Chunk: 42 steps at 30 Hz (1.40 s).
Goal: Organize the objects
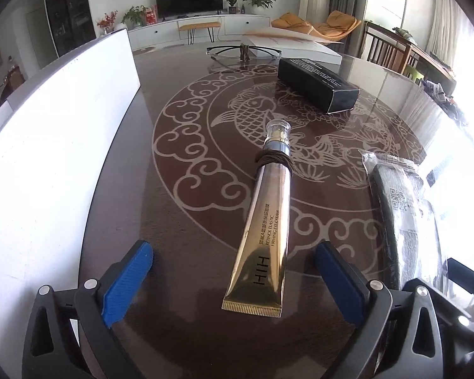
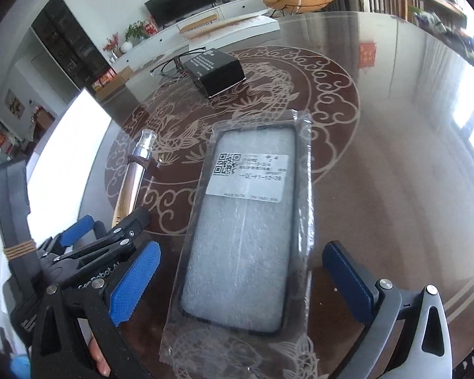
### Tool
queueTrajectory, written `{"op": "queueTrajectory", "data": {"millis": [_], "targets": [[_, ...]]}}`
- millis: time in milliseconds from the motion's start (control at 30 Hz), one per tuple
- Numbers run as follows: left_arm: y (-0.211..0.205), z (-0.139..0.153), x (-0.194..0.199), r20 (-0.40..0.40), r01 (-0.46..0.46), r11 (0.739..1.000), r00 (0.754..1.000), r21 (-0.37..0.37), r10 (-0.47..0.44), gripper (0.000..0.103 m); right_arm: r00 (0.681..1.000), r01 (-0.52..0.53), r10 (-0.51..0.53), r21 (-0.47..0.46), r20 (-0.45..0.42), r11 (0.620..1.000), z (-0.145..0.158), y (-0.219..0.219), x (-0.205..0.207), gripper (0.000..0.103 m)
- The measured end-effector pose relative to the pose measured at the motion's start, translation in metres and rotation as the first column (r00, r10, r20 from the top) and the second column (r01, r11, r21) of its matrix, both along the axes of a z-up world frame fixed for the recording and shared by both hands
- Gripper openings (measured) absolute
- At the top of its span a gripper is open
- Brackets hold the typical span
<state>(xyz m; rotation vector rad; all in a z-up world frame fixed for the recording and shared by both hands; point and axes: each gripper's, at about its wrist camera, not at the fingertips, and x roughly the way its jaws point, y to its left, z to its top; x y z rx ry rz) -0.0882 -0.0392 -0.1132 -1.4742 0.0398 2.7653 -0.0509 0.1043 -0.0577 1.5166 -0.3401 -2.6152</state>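
Observation:
A gold eye-cream tube with a clear cap and a brown hair tie around its neck lies on the dark table, its crimped end between the fingers of my open left gripper, untouched. A phone case in a clear plastic bag with a QR label lies between the fingers of my open right gripper. The tube and the left gripper also show in the right wrist view, left of the bag. The bag shows at the right in the left wrist view.
A black box lies farther back, with eyeglasses behind it. A white open box stands along the left side of the glass-topped table. A wooden chair stands at the far right.

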Motion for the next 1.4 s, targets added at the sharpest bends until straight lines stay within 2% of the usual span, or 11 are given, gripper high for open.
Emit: {"op": "queueTrajectory", "data": {"millis": [67,167,433,667,733,833,1000,1033,1133,1200,1400], "targets": [[-0.003,0.000,0.000,-0.002,-0.016,1.000,1.000,0.015,0.016,0.103,0.999,-0.038,0.039,0.025,-0.021,0.999,-0.003,-0.004,-0.005,0.103],[-0.003,0.000,0.001,-0.002,-0.016,1.000,1.000,0.011,0.016,0.103,0.994,-0.102,0.108,0.149,-0.030,0.983,-0.005,0.002,-0.005,0.102],[-0.002,0.000,-0.001,-0.003,-0.019,1.000,1.000,0.011,0.019,0.103,0.995,0.031,-0.018,0.147,-0.094,0.989,-0.008,0.075,0.018,0.103],[-0.002,-0.001,-0.002,0.001,-0.019,1.000,1.000,0.011,0.019,0.103,0.995,0.044,-0.028,0.164,-0.098,0.985,-0.008,0.077,0.025,0.103],[-0.001,0.000,-0.010,0.044,-0.019,1.000,0.999,0.012,0.019,0.103,0.995,0.041,-0.025,0.163,-0.096,0.986,-0.008,0.075,0.022,0.103],[0.004,0.001,-0.032,0.151,0.012,1.000,0.989,0.009,-0.013,0.103,1.000,-0.015,0.018,0.157,-0.015,0.987,-0.006,0.071,0.011,0.103],[0.016,-0.001,-0.042,0.108,0.056,0.998,0.993,0.004,-0.056,0.103,0.979,-0.152,0.134,0.105,0.156,0.983,0.000,0.062,-0.020,0.103],[0.019,0.001,-0.040,0.085,0.072,0.997,0.994,0.004,-0.072,0.092,0.976,-0.167,0.145,0.130,0.162,0.977,-0.001,0.056,-0.026,0.103],[0.026,0.010,-0.030,0.029,0.124,0.992,0.992,-0.006,-0.124,0.026,0.970,-0.214,0.188,0.175,0.155,0.961,-0.005,0.036,-0.038,0.102],[0.021,0.010,-0.024,0.030,0.117,0.993,0.993,0.027,-0.118,0.026,0.971,-0.234,0.213,0.235,0.111,0.943,0.001,0.026,-0.030,0.075],[0.001,0.029,0.017,-0.018,0.107,0.979,0.994,0.176,-0.106,0.026,0.977,-0.207,0.199,0.132,0.070,0.969,0.025,0.042,0.010,0.075]]}}
